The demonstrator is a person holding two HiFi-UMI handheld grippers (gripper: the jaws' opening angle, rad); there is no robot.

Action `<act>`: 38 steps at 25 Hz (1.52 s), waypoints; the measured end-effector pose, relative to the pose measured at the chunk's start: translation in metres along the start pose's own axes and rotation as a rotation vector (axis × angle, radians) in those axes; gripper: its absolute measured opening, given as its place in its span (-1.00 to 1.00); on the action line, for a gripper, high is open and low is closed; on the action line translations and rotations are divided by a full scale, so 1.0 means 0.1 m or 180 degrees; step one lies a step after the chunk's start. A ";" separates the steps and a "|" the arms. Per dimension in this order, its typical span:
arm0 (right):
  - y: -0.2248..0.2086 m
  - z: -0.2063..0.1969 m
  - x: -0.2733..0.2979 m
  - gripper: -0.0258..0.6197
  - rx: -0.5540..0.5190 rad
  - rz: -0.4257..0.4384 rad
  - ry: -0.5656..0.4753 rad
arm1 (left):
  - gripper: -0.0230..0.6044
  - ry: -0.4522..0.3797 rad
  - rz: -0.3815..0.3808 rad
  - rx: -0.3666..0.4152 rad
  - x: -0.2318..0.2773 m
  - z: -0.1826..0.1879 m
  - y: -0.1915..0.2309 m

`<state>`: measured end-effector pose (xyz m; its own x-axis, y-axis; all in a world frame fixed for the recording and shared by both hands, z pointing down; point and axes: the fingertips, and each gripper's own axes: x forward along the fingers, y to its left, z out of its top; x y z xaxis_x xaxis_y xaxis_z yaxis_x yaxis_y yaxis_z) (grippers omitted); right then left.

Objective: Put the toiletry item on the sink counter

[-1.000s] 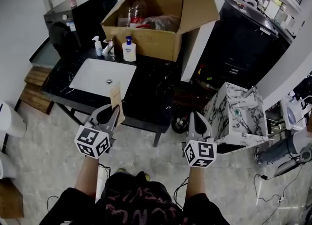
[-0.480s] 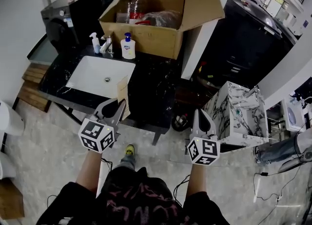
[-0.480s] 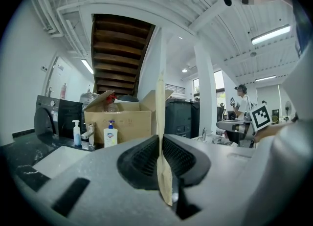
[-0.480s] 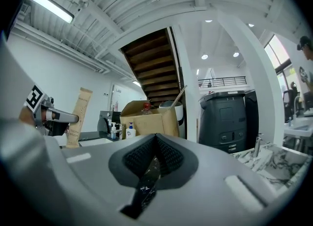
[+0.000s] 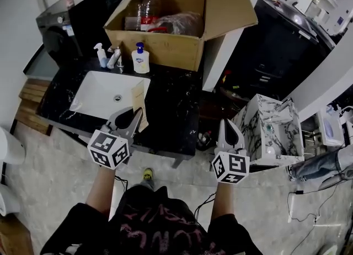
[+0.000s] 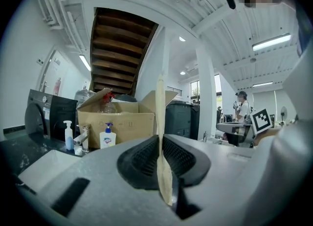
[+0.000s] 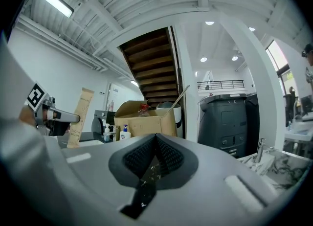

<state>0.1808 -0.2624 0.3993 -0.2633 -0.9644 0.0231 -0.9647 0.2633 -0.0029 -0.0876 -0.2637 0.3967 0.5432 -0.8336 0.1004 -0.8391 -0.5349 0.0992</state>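
Head view: centre-left, my left gripper (image 5: 131, 117) clamps the flat kraft pack (image 5: 138, 102) upright, above the black sink counter (image 5: 171, 110).
Left gripper view: the jaws pinch only its lower part, so I think it may pivot or slip.
Right gripper view: my right gripper (image 7: 155, 144) is closed and empty.

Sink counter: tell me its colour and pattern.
The sink counter is black with white marble-like veining, best seen in the head view.
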 end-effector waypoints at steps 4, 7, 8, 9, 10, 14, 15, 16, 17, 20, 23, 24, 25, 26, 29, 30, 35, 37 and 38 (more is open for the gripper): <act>0.01 0.06 0.21 -0.88 0.0017 -0.0061 -0.0008 | -0.83 -0.0007 -0.0107 0.0000 0.18 0.09 0.15; 0.03 0.08 0.36 -0.88 0.0013 -0.0109 0.0020 | -0.83 0.0000 -0.0169 -0.0020 0.30 0.12 0.27; 0.04 0.08 0.40 -0.88 0.0012 -0.0126 0.0035 | -0.83 0.0009 -0.0186 -0.0032 0.33 0.13 0.31; 0.04 0.08 0.45 -0.88 0.0011 -0.0143 0.0048 | -0.83 0.0019 -0.0204 -0.0045 0.37 0.13 0.35; 0.05 0.08 0.49 -0.88 0.0011 -0.0158 0.0057 | -0.83 0.0027 -0.0223 -0.0059 0.40 0.13 0.39; 0.06 0.10 0.67 -0.88 0.0026 -0.0218 0.0070 | -0.83 0.0038 -0.0302 -0.0093 0.55 0.16 0.54; 0.06 0.11 0.71 -0.88 0.0031 -0.0235 0.0073 | -0.83 0.0040 -0.0320 -0.0091 0.58 0.17 0.58; 0.06 0.11 0.75 -0.88 0.0032 -0.0251 0.0077 | -0.83 0.0042 -0.0339 -0.0089 0.62 0.17 0.62; 0.07 0.11 0.79 -0.88 0.0029 -0.0266 0.0082 | -0.83 0.0043 -0.0357 -0.0089 0.65 0.18 0.66; 0.08 0.10 0.90 -0.88 0.0014 -0.0317 0.0115 | -0.83 0.0054 -0.0405 -0.0109 0.75 0.19 0.78; 0.10 0.10 1.00 -0.88 0.0014 -0.0376 0.0149 | -0.83 0.0068 -0.0467 -0.0139 0.84 0.19 0.87; 0.10 0.10 1.03 -0.88 0.0015 -0.0393 0.0151 | -0.83 0.0072 -0.0492 -0.0146 0.87 0.19 0.90; 0.11 0.11 1.06 -0.88 0.0018 -0.0412 0.0149 | -0.83 0.0077 -0.0518 -0.0152 0.90 0.19 0.92; 0.11 0.11 1.08 -0.88 0.0021 -0.0431 0.0144 | -0.83 0.0082 -0.0546 -0.0157 0.93 0.18 0.94; 0.12 0.12 1.15 -0.88 0.0021 -0.0490 0.0137 | -0.83 0.0095 -0.0633 -0.0167 1.01 0.16 0.99; 0.13 0.12 1.17 -0.88 0.0021 -0.0507 0.0138 | -0.83 0.0100 -0.0656 -0.0168 1.03 0.16 1.01; 0.15 0.09 1.20 -0.88 0.0006 -0.0558 0.0177 | -0.83 0.0125 -0.0710 -0.0223 1.10 0.11 1.08; 0.12 0.07 1.21 -0.88 0.0013 -0.0569 0.0183 | -0.83 0.0132 -0.0711 -0.0219 1.12 0.10 1.08; 0.11 0.06 1.22 -0.88 0.0018 -0.0575 0.0182 | -0.83 0.0135 -0.0711 -0.0203 1.13 0.09 1.07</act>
<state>0.1385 -0.3770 0.3959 -0.0854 -0.9931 0.0807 -0.9963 0.0857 0.0007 -0.1164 -0.4168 0.4096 0.7171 -0.6882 0.1104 -0.6951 -0.6944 0.1860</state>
